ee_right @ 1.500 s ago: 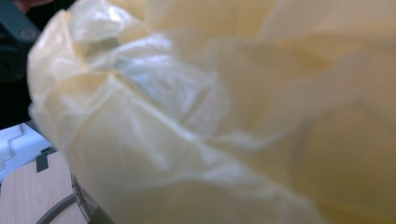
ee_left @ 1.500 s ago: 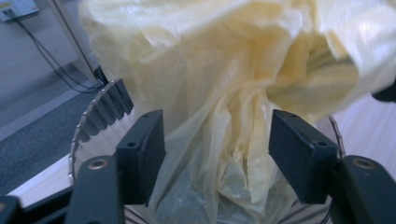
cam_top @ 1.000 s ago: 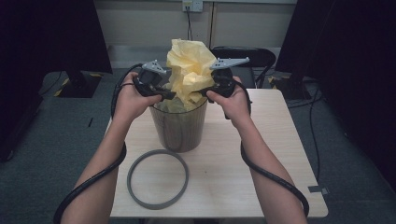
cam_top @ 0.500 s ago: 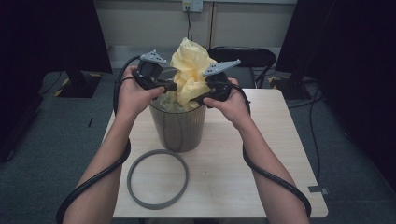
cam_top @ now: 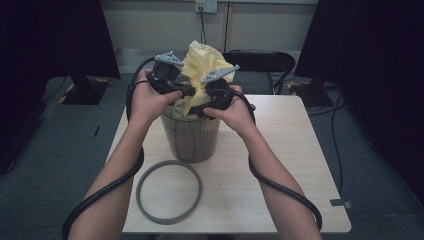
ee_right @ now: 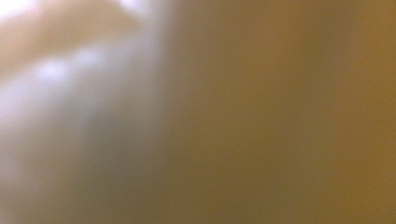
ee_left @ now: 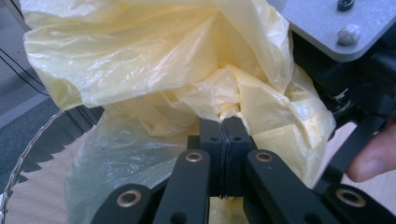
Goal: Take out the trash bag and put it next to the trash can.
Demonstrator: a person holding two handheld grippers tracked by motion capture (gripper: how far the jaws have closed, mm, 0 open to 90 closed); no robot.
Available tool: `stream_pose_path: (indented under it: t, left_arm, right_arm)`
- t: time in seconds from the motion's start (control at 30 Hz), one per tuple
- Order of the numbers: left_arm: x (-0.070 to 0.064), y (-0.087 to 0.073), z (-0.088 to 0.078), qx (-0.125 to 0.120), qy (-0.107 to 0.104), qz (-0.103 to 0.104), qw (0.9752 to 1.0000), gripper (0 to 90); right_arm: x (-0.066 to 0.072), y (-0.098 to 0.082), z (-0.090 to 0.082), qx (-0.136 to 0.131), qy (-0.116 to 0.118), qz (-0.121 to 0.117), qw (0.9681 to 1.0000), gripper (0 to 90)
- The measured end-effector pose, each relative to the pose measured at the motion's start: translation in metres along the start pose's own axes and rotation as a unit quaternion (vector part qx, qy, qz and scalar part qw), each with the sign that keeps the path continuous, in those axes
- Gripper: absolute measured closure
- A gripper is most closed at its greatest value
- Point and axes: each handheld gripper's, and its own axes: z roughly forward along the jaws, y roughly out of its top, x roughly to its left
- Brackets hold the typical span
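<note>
Slightly higher than a second ago, the yellow plastic bag (cam_top: 202, 65) bulges out of the grey bin (cam_top: 190, 137) on the table (cam_top: 280, 165), a loose grey ring (cam_top: 169, 191) lying nearer. Left gripper (ee_left: 222, 133) jaws are clamped on a bag fold; right gripper (cam_top: 216, 97) jaws have just been opening, buried in plastic.

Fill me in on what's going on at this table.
A person works a yellow plastic bag at the top of a small bin on the table, a gripper in each hand. The left gripper is shut on a fold of the bag. The right gripper, pressed into the bag, has just been opening. A grey ring lies beside the bin.
</note>
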Motion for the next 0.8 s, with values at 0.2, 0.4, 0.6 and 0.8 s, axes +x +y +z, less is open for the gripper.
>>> stream_pose_path:
  t: [0.2,0.4,0.6,0.8]
  left_arm:
    - [0.001,0.0,0.0,-0.006,0.001,-0.007,1.0,89.7]
    - [0.003,-0.001,-0.002,-0.013,0.002,-0.008,0.9999,89.6]
    - [0.008,-0.01,-0.003,0.005,0.01,-0.011,0.9999,53.6]
    - [0.013,-0.021,-0.013,0.008,0.028,-0.014,0.9995,27.5]
  right_arm:
    - [-0.001,-0.003,0.002,-0.01,-0.003,0.004,0.9999,67.7]
    - [-0.005,-0.004,-0.002,-0.011,-0.016,0.0,0.9998,84.9]
    - [-0.008,-0.005,-0.008,-0.015,-0.025,0.007,0.9995,86.3]
    - [-0.018,-0.01,-0.019,-0.035,-0.031,0.026,0.9986,86.3]
